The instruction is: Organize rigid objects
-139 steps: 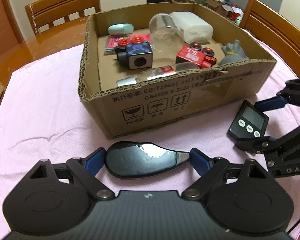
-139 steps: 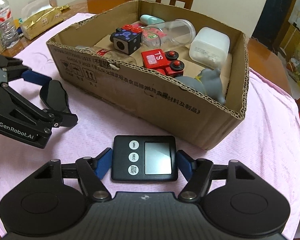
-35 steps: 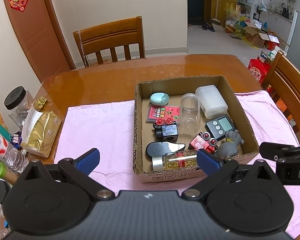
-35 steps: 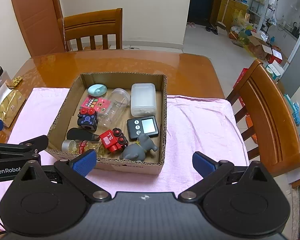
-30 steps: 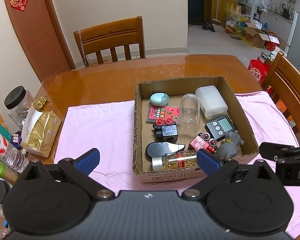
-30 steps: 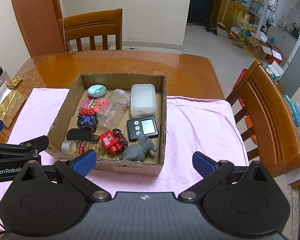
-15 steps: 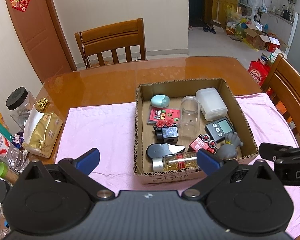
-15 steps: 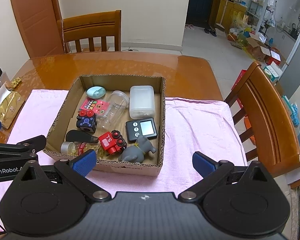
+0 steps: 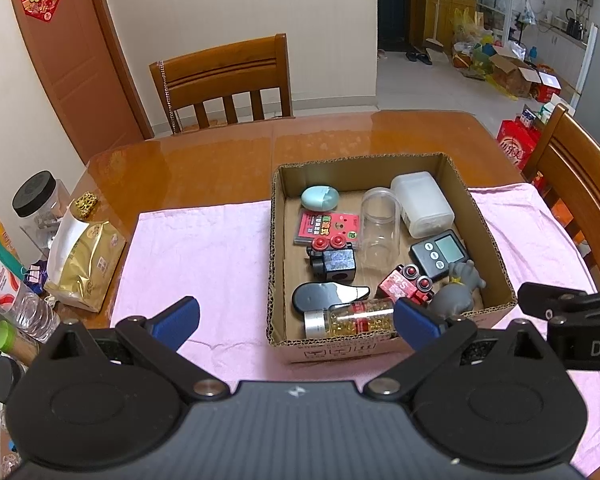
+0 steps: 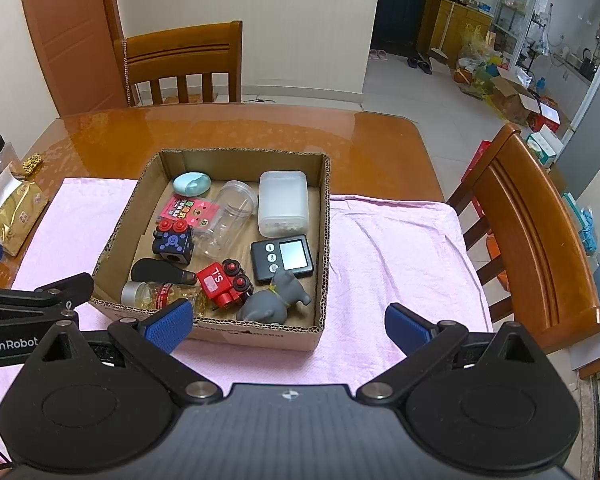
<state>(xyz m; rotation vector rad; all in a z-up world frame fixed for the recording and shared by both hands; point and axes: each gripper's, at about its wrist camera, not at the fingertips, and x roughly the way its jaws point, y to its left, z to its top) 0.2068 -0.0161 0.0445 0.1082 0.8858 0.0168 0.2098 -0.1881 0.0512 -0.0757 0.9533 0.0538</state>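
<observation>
A cardboard box (image 9: 494, 236) (image 10: 112, 244) stands on a pink cloth. In it lie a black digital timer (image 9: 440, 254) (image 10: 282, 258), a black oval case (image 9: 328, 297) (image 10: 162, 270), a red toy train (image 9: 406, 286) (image 10: 224, 282), a grey toy animal (image 9: 458, 290) (image 10: 274, 300), a clear jar (image 9: 379, 228) (image 10: 230, 218), a white container (image 9: 422, 204) (image 10: 282, 202), a dark cube toy (image 9: 334, 262) and a capsule bottle (image 9: 350, 316). My left gripper (image 9: 296, 318) and right gripper (image 10: 290, 322) are both open and empty, held high above the box's near side.
A pink cloth (image 9: 196, 256) (image 10: 396, 248) covers the near half of the wooden table (image 9: 220, 168). A gold bag (image 9: 86, 258), a water bottle (image 9: 10, 300) and a black-lidded jar (image 9: 36, 200) stand at the left edge. Wooden chairs stand behind (image 9: 224, 80) and at the right (image 10: 532, 216).
Since 4.6 s ago the black case and the timer have left my grippers and lie in the box. Both grippers have opened and risen. Over the last second they drifted only slightly.
</observation>
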